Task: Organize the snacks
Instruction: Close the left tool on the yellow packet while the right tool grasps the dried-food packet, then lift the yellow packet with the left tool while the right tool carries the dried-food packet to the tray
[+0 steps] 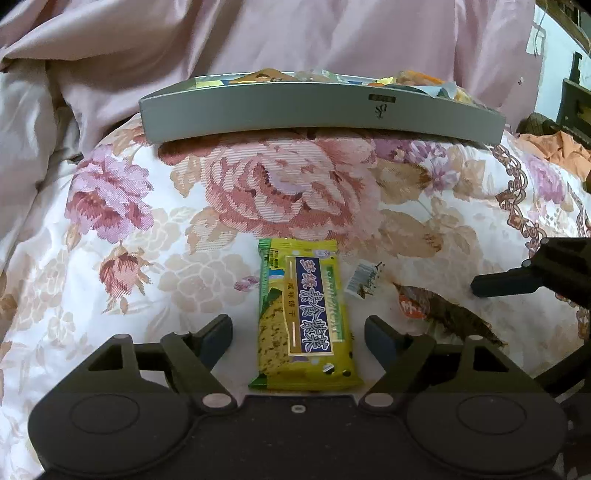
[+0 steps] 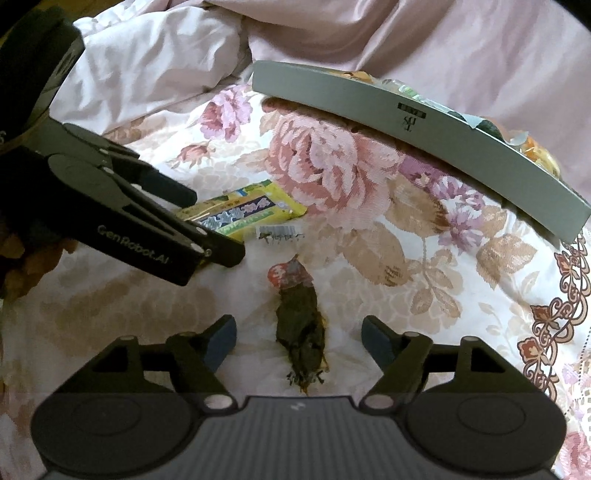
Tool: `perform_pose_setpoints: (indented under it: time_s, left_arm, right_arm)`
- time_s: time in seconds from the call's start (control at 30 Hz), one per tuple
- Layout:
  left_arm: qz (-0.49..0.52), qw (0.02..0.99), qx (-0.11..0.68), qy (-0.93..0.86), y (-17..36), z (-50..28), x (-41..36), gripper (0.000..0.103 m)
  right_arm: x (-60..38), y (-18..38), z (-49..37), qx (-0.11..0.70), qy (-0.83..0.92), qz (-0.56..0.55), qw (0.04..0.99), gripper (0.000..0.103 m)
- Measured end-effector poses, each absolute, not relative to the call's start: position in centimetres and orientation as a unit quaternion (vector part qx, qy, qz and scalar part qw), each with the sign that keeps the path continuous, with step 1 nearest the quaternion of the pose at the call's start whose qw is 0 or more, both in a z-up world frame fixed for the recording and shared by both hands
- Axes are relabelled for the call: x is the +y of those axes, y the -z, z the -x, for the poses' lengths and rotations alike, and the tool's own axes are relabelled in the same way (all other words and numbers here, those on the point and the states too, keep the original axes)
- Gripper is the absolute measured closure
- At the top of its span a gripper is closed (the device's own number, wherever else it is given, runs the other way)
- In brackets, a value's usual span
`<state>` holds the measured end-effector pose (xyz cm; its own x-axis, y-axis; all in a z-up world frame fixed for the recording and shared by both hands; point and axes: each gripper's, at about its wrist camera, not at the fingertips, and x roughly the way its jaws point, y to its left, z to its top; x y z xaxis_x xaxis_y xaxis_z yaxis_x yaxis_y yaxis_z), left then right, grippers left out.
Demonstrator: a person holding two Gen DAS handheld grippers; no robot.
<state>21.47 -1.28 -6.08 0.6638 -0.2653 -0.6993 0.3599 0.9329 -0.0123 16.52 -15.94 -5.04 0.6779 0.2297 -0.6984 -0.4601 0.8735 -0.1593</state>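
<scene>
We are holding our left gripper (image 1: 298, 334) with its jaws spread wide over the yellow-green biscuit packet (image 1: 304, 317), which is lying lengthwise in the lower centre of the left wrist view, between the two blue-padded fingers (image 1: 218, 334) and touching neither of them. We are keeping our right gripper (image 2: 298, 334) just as wide around the dark brown snack pouch (image 2: 301, 325), which is resting in the lower centre of the right wrist view, clear of both pads. The packet is a flat, glossy rectangle with crimped ends and a dark blue label; the pouch is slim, crinkled and tapered, with a red patch at its far end. Just beside the packet's right edge a small white barcode scrap (image 1: 364, 278) is lying on the bedspread (image 1: 147, 229), a woven cloth with large pink and mauve roses. Across the upper part of both views a shallow grey tray (image 1: 321, 114) with a smooth matte wall is sitting on the bedspread, holding assorted wrapped snacks, and rumpled pale pink bedding (image 1: 258, 33) is piling up behind it. Both grippers are pointing forward and downward at the cloth, side by side, the left one entering the right wrist view from the upper left.
</scene>
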Motion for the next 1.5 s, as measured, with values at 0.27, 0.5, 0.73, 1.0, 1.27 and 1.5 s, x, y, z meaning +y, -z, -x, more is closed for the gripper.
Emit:
perform_pose_setpoints:
  time_s: [0.27,0.5,0.73,1.0,1.27,1.5]
  left_arm:
    - [-0.083,0.908,0.365,0.185,6.1,-21.1,-1.8,0.041]
    - [-0.095,0.911,0.360,0.179,6.1,-21.0,-2.0,0.052]
    - [-0.100,0.913,0.355,0.176,6.1,-20.9,-2.1,0.052]
    - [-0.111,0.915,0.346,0.176,6.0,-20.7,-2.3,0.053]
    - [-0.128,0.922,0.321,0.177,5.7,-20.1,-2.7,0.053]
    - [-0.126,0.927,0.308,0.174,5.5,-19.9,-2.6,0.054]
  right_arm:
    - [-16.0,5.0,-16.5,0.365,-0.195,0.162,0.896,0.029]
    - [-15.9,5.1,-16.5,0.361,-0.198,0.160,0.897,0.053]
    - [-15.4,5.2,-16.4,0.351,-0.185,0.178,0.901,0.053]
    - [-14.0,5.6,-15.2,0.294,-0.154,0.275,0.902,0.053]
    - [-13.3,5.7,-14.6,0.246,-0.127,0.332,0.902,0.053]
    - [-13.3,5.3,-14.2,0.208,-0.109,0.344,0.909,0.053]
